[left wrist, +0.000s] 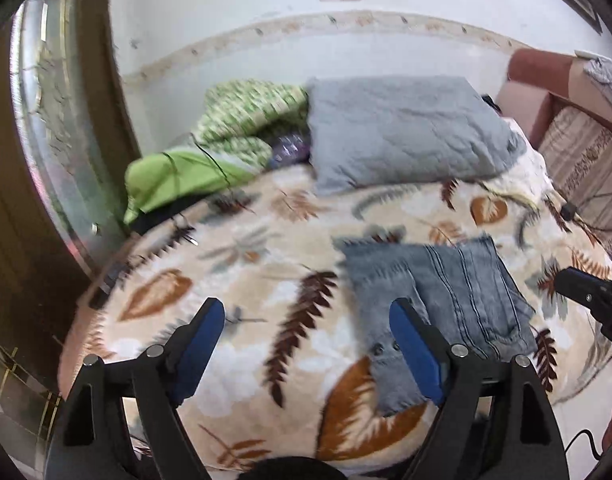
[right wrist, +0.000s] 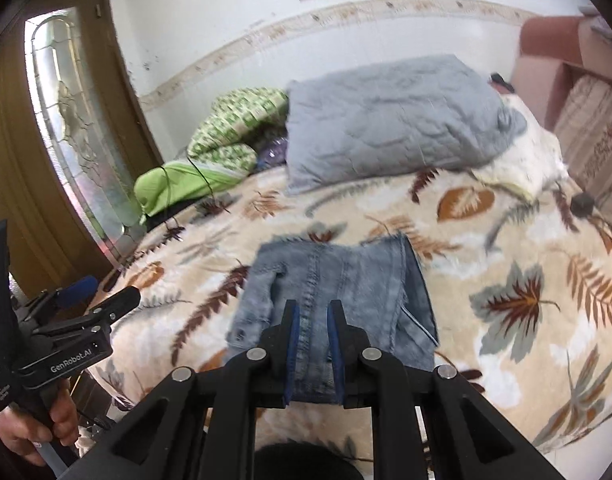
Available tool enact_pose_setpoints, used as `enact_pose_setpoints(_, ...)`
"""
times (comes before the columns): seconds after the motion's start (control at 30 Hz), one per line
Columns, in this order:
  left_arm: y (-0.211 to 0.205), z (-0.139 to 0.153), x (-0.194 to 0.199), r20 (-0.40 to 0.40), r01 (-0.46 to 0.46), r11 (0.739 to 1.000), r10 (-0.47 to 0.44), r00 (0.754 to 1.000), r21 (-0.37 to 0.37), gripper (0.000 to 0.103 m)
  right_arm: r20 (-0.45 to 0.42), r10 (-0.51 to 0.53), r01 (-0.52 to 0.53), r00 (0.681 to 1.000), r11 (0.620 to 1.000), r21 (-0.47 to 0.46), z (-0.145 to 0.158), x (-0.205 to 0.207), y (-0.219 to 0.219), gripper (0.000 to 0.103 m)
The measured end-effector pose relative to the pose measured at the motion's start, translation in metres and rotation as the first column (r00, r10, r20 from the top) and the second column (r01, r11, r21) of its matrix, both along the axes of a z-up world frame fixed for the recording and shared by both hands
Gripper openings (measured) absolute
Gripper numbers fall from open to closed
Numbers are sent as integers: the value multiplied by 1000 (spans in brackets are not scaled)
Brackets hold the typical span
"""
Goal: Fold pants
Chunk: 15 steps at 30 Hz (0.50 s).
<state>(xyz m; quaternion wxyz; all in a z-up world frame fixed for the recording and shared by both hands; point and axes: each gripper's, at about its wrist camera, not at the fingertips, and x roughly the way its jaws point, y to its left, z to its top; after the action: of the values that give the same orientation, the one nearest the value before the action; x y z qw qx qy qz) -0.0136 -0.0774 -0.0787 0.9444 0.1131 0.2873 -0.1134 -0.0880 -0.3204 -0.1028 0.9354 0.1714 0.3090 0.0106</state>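
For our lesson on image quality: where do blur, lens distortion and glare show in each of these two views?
Left wrist view: motion blur smears the leaf-print blanket and folded jeans; the wall border bows in an arc. Right wrist view: the jeans are soft, the door's glass pane glares bright, and black corners vignette the frame.

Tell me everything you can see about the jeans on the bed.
The jeans are faded blue-grey denim with darker seams, folded into a compact, roughly rectangular stack with a leg end on top. They lie flat on the leaf-patterned blanket, in front of the grey pillow. Two small dark buttons or rivets show at a near corner. Neither claw appears to touch them.
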Motion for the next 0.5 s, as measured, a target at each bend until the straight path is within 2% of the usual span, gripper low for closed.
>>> enact_pose_setpoints(0.17, 14, 24, -7, 69, -34, 999, 34, 997, 3, 88, 51, 24, -21, 998, 999, -44, 20, -4, 17, 17)
enact_pose_setpoints(0.3, 25, 37, -8, 90, -55, 998, 56, 994, -23, 94, 76, 43, -38, 996, 997, -67, 30, -5, 27, 17)
enact_pose_setpoints(0.5, 34, 49, -8, 109, -69, 996, 74, 991, -50, 95, 88, 56, -48, 995, 995, -84, 34, -3, 33, 17)
